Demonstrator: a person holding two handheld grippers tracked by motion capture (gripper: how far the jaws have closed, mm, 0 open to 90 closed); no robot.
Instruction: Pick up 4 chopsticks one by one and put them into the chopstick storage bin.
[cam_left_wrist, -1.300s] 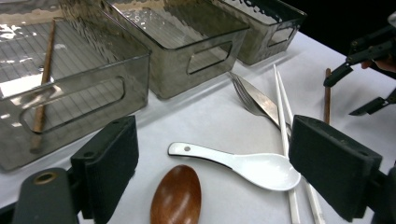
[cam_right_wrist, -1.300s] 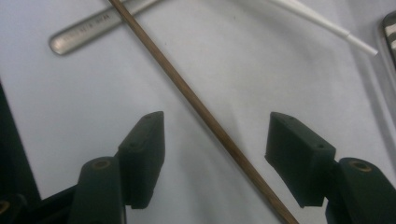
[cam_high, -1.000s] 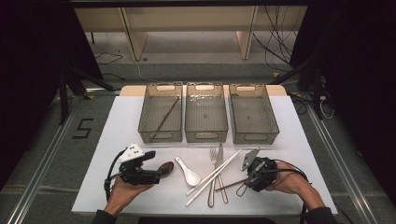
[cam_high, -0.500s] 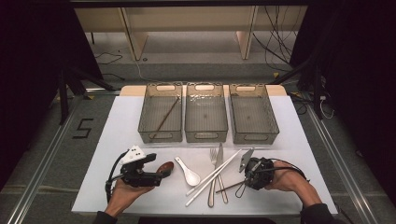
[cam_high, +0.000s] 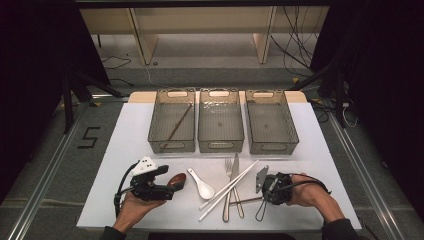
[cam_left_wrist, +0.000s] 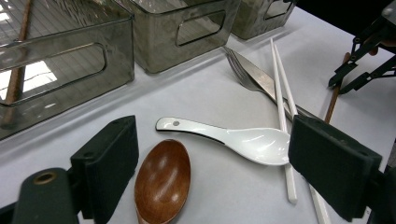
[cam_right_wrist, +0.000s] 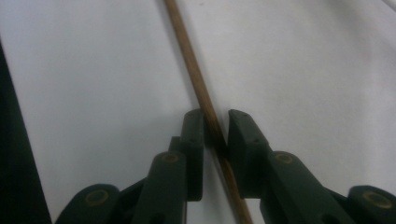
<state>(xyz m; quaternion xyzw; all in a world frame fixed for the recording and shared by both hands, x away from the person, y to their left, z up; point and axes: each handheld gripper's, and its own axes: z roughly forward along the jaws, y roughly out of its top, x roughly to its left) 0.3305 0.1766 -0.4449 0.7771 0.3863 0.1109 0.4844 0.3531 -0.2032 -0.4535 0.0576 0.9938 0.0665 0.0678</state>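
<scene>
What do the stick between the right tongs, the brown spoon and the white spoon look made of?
Stick: probably wood or bamboo, matte brown with faint grain. Brown spoon: likely lacquered wood, with glossy highlights over streaky grain. White spoon: probably glazed ceramic, possibly melamine, smooth with bright reflections.

Bare white worktop (cam_high: 125, 145) lies open left of the three smoky plastic bins (cam_high: 220, 122). A loose cluster of white chopsticks, steel fork and knife (cam_high: 231, 187) blocks the middle front, between both hands.
</scene>
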